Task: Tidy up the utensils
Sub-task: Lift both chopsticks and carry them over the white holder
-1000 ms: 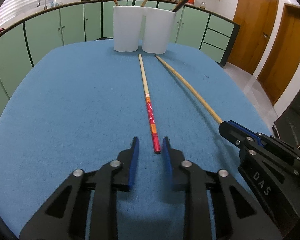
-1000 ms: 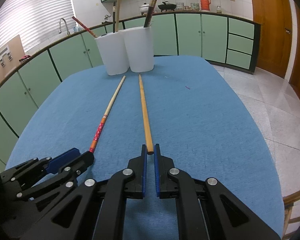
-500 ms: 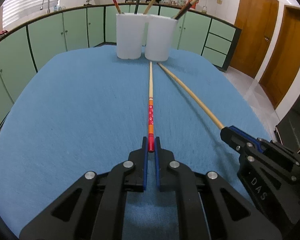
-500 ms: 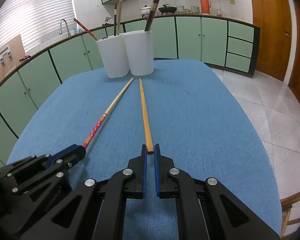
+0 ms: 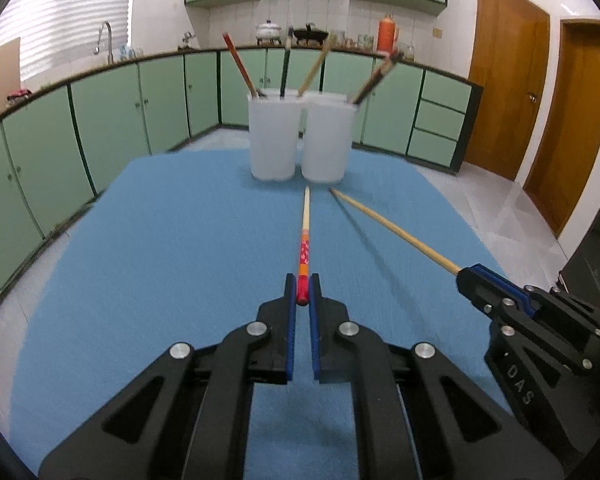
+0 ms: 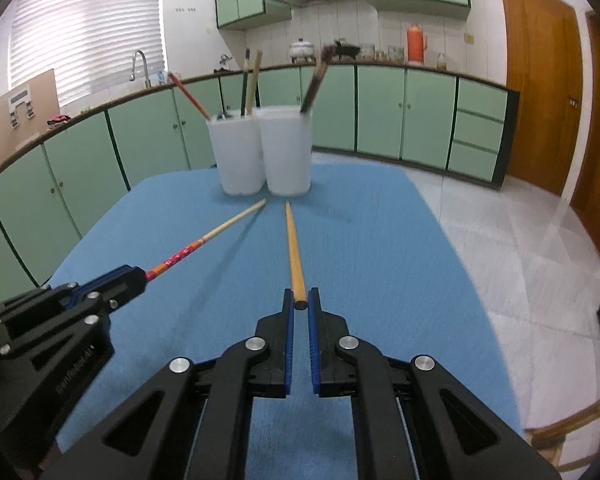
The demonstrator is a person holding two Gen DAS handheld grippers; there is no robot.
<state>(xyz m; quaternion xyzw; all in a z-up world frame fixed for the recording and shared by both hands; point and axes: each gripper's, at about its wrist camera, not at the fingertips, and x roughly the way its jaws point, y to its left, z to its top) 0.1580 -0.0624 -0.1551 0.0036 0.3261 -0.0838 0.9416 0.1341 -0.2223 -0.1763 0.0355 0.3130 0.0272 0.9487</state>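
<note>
A blue cloth-covered table (image 5: 160,264) fills the lower part of both views, with pale green kitchen cabinets (image 5: 100,120) curving behind it and brown wooden doors (image 5: 504,92) at the right. At the far end of the table stand two white plastic holders, touching side by side: the left holder (image 5: 271,140) carries a red chopstick, a dark one and a pale wooden one leaning out of its top, and the right holder (image 5: 327,142) carries dark brown chopsticks (image 5: 374,80) tilted to the right.

The left gripper (image 5: 302,296) is clamped on the red butt end of a patterned chopstick (image 5: 305,246), whose red and orange printed section gives way to bare pale wood. Its tip points at the gap between the holders, just short of them, and the stick hangs above the cloth with a shadow beneath it.

The right gripper (image 6: 300,300) is closed on the thick end of a plain bamboo chopstick (image 6: 293,248), also raised off the table, its thin tip near the base of the right holder. The two held sticks converge toward the holders without touching.
</note>
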